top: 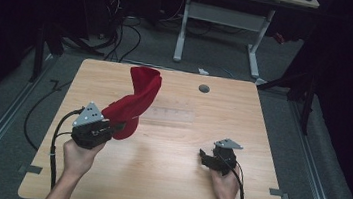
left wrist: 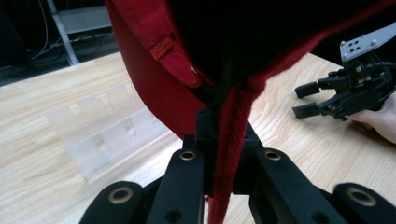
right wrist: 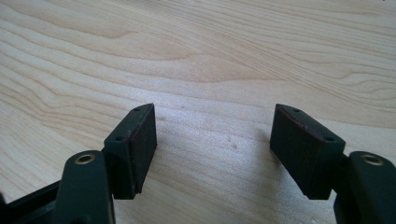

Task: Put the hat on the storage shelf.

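A red cloth garment (top: 134, 99) hangs lifted above the left part of the wooden table (top: 170, 179), held up at its lower end. My left gripper (top: 117, 127) is shut on its edge. In the left gripper view the red fabric (left wrist: 154, 88) rises from between the closed jaws, with a small red tag (left wrist: 162, 47) on it. My right gripper (top: 203, 158) rests low over the table at the right, open, nothing between its pads (right wrist: 140, 144). It also appears in the left gripper view as the other gripper (left wrist: 308, 100), jaws apart.
A clear plastic rack (top: 170, 115) lies on the table's middle, just right of the cloth, seen close in the left gripper view (left wrist: 102, 135). A grey round cap (top: 204, 88) sits near the far edge. Cables and a white desk frame (top: 223, 24) lie beyond.
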Tool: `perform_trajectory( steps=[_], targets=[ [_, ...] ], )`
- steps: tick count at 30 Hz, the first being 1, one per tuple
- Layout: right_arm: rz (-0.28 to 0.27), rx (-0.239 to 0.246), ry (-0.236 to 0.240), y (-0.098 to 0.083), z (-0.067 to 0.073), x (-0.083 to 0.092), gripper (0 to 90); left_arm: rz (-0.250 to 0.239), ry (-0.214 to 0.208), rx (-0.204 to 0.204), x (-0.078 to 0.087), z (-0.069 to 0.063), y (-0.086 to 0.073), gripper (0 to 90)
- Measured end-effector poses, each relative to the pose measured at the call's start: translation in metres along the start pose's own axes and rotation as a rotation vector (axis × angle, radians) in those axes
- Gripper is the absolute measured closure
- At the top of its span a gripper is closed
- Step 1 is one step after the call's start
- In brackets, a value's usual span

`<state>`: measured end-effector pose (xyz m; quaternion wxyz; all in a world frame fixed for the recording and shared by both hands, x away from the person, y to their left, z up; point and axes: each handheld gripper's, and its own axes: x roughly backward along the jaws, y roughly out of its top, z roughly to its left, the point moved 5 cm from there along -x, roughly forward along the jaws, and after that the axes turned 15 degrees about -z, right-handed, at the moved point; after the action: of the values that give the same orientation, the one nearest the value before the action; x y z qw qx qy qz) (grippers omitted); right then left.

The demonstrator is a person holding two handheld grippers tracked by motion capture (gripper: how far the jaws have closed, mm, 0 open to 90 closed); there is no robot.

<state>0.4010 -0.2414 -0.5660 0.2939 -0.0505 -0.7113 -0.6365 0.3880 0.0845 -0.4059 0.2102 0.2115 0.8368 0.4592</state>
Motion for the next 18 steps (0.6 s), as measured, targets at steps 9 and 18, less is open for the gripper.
perform_trajectory(
  steps=[9,18],
  targets=[
    [0.001,0.001,-0.001,0.0,0.0,0.0,31.3,-0.027,0.025,0.031,-0.01,0.007,0.01,85.3],
    [0.001,-0.001,-0.001,0.0,0.0,0.0,30.8,-0.055,0.048,0.052,-0.019,0.017,0.017,85.3]
  ],
)
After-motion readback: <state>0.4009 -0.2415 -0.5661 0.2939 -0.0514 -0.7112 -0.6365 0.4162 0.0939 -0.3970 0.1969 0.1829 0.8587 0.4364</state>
